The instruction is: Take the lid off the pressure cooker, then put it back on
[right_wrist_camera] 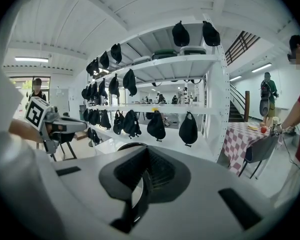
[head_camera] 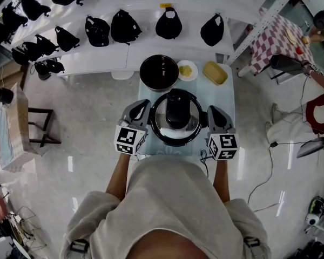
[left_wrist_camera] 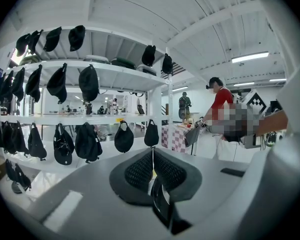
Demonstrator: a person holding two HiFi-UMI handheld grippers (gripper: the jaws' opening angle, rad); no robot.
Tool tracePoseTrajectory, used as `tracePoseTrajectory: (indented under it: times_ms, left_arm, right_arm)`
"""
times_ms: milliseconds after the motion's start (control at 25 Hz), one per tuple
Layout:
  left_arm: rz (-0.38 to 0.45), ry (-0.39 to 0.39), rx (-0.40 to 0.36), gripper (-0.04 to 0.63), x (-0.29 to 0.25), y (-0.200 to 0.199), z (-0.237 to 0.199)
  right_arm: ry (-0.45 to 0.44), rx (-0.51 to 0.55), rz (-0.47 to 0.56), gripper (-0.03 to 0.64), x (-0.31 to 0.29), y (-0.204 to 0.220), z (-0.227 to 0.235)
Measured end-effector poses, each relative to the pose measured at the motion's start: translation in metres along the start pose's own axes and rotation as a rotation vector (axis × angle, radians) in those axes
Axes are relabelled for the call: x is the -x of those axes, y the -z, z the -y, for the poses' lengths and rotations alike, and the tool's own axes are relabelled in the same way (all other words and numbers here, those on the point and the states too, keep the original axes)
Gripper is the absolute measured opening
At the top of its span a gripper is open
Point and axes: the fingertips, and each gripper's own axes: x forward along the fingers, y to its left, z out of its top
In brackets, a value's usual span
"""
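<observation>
At the small pale tabletop (head_camera: 227, 98) in front of the white shelving (head_camera: 97, 59), a person is standing over a round black pressure cooker (head_camera: 154, 135) that is sitting at the middle of the surface. It is wearing its silver pressure cooker lid (head_camera: 175, 132), with the black handle pointing away from the person. The left tongs (head_camera: 146, 113) are reaching in against the cooker's left side and the right tongs (head_camera: 209, 114) against its right, so the pot is sitting between them. Seen from its own camera, the left tongs (left_wrist_camera: 152, 176) are pressing together on a glossy black edge of the lid (left_wrist_camera: 160, 204). The right tongs (right_wrist_camera: 140, 183) are likewise pinching a shiny strip of the lid (right_wrist_camera: 134, 197) at its rim. Behind the cooker, an empty round black pot (head_camera: 159, 72) is standing just beside a small white plate (head_camera: 179, 68) carrying something yellow. A yellow oblong block (head_camera: 215, 73) is lying to the right of that. Black caps and bags (head_camera: 126, 26) are hanging along the shelves. Off to the right, a table with a red-and-white checked cloth (head_camera: 276, 37) is standing well apart.
</observation>
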Motion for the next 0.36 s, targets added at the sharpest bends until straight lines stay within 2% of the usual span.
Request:
tracePoseTrajectory:
  times_ms: [360]
  left_arm:
    - [0.0,0.0,-0.008,0.011,0.0018,-0.0022,-0.0013]
  right_arm:
    - [-0.006,0.008,-0.011,0.0,-0.0003,-0.0002,-0.0034]
